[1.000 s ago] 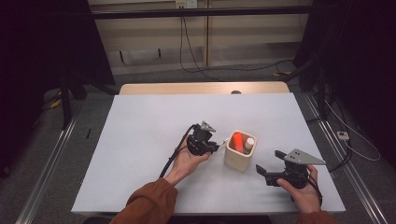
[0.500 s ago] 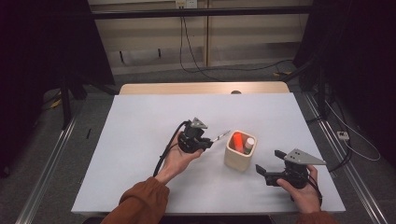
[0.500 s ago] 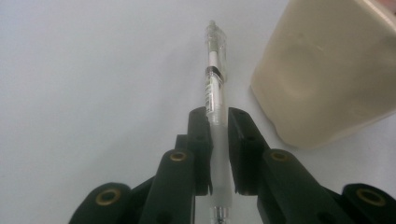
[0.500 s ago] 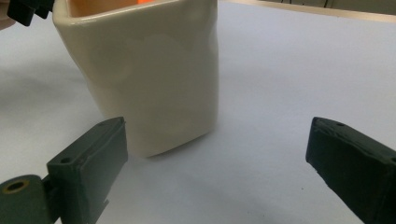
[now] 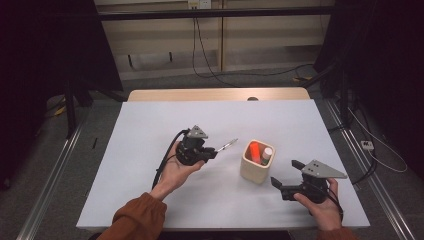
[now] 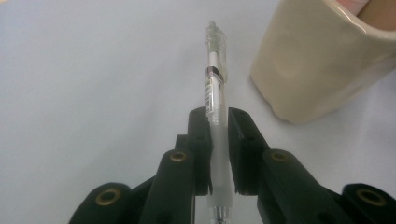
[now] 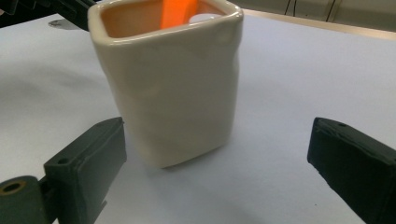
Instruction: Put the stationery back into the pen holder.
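My left gripper is shut on a clear pen, held above the white table left of the cup, the pen's tip pointing toward it. The cream ceramic cup stands upright at centre right and holds an orange marker and a white-capped one. My right gripper rests low to the cup's right, open, its jaws wide apart and aimed at the cup without touching it.
The white table ends at a wooden strip along the far edge. Black cable trails from the left gripper. Floor rails and cables lie beyond both sides.
My left hand has drawn back to the left and upward, carrying the pen away from the cup. The right gripper has stayed put.
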A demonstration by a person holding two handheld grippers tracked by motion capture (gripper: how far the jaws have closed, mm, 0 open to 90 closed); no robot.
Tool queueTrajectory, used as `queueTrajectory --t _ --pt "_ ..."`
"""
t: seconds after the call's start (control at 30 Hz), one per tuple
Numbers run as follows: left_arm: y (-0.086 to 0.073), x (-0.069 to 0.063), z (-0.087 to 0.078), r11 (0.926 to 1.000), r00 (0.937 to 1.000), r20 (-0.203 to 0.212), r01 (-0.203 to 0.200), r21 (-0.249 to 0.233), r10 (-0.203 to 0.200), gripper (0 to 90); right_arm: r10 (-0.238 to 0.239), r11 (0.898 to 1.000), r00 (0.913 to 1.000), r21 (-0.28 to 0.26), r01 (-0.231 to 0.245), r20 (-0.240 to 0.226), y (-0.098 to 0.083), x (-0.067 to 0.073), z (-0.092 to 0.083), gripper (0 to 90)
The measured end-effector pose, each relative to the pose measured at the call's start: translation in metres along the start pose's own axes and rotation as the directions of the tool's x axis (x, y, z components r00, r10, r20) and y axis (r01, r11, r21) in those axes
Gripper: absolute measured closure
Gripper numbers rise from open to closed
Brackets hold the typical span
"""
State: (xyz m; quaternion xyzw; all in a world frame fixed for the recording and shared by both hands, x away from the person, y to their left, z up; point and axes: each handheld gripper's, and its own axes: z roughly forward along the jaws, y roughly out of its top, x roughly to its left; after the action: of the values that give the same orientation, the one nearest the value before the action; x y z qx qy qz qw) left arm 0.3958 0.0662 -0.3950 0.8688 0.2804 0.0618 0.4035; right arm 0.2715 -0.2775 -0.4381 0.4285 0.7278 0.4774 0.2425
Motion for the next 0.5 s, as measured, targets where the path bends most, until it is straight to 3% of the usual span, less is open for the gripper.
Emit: queueTrajectory --t 0.17,0.2,0.5 --pt "-0.011 0.0 -0.015 1.0 1.0 0.002 -0.007 0.005 0.007 80.4 -0.03 1.0 0.9995 0.005 0.03 -0.006 0.002 0.012 0.002 4.8" --pt "-0.014 -0.001 -0.018 1.0 0.9999 -0.016 -0.003 0.007 0.003 80.3 -0.039 0.999 0.9992 -0.001 0.039 -0.006 0.003 0.014 0.001 4.8" --pt "-0.034 -0.008 -0.037 0.9997 0.9995 0.028 -0.017 0.02 0.017 80.3 -0.115 0.993 0.9923 -0.001 0.115 -0.046 0.005 0.043 0.001 4.1"
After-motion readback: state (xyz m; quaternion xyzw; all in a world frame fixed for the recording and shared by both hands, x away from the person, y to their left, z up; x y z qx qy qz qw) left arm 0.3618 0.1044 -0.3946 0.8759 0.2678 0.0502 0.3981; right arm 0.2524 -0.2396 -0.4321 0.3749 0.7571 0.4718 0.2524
